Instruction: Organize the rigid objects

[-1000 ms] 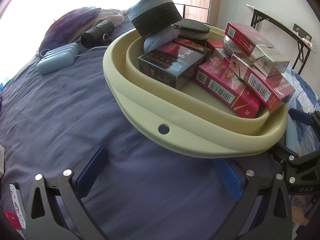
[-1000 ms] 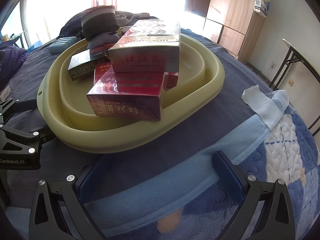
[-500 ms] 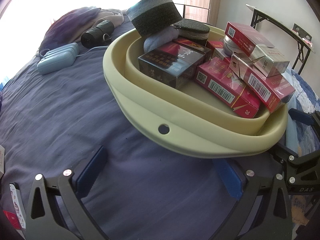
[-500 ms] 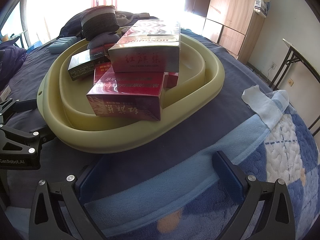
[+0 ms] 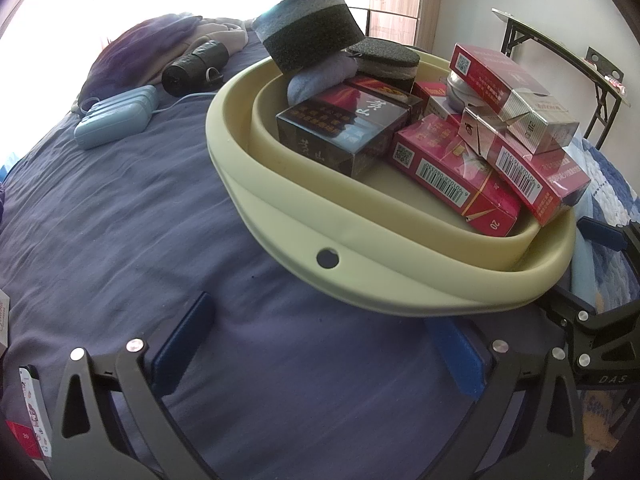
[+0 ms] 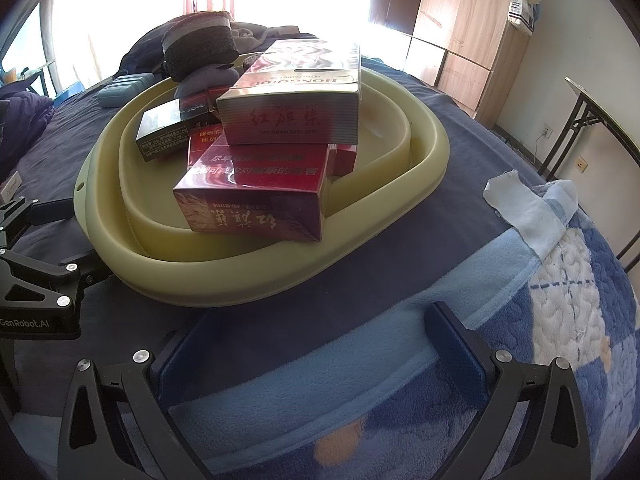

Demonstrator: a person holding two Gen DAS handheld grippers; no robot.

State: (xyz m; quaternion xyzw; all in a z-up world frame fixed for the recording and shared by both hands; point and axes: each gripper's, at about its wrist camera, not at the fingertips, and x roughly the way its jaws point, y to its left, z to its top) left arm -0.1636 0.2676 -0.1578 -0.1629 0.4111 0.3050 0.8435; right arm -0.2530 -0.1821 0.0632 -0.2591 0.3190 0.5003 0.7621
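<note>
Dark blue bedsheet fills the lower left of the left wrist view, and on it at centre right sits a pale yellow basin heaped with red cigarette cartons, a dark carton and, at the upper middle, two grey foam rolls. The left gripper hangs released at the bottom edge, its blue pads wide apart just short of the basin's rim. The right gripper gapes too, empty, over a light blue blanket at the lower right. A pale blue case lies upper left.
</note>
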